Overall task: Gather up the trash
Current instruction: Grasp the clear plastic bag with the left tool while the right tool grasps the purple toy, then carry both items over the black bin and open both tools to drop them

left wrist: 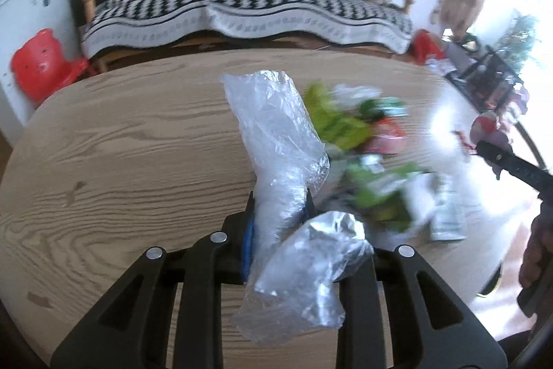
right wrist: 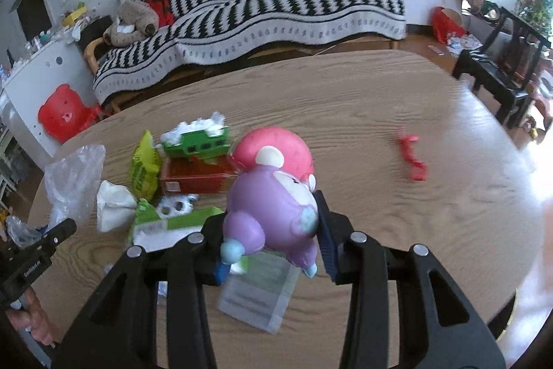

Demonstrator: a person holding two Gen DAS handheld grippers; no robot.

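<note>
My left gripper (left wrist: 278, 206) is shut on a crumpled clear plastic bag (left wrist: 280, 140) and holds it above the wooden table (left wrist: 121, 144). My right gripper (right wrist: 273, 230) is shut on a purple and pink toy figure (right wrist: 273, 192), held above the table (right wrist: 380, 113). A trash pile lies between them: a yellow-green wrapper (right wrist: 143, 166), a red box (right wrist: 197, 177), a green carton (right wrist: 198, 144), white tissue (right wrist: 112, 204) and a flat clear packet (right wrist: 259, 293). The pile is blurred in the left wrist view (left wrist: 363, 154). The bag also shows in the right wrist view (right wrist: 74, 182).
A red wrapper (right wrist: 411, 158) lies alone on the table's right side. A sofa with a black and white throw (right wrist: 276, 12) stands behind the table. A red stool (right wrist: 64, 113) is at the left and a dark chair (right wrist: 501, 71) at the right.
</note>
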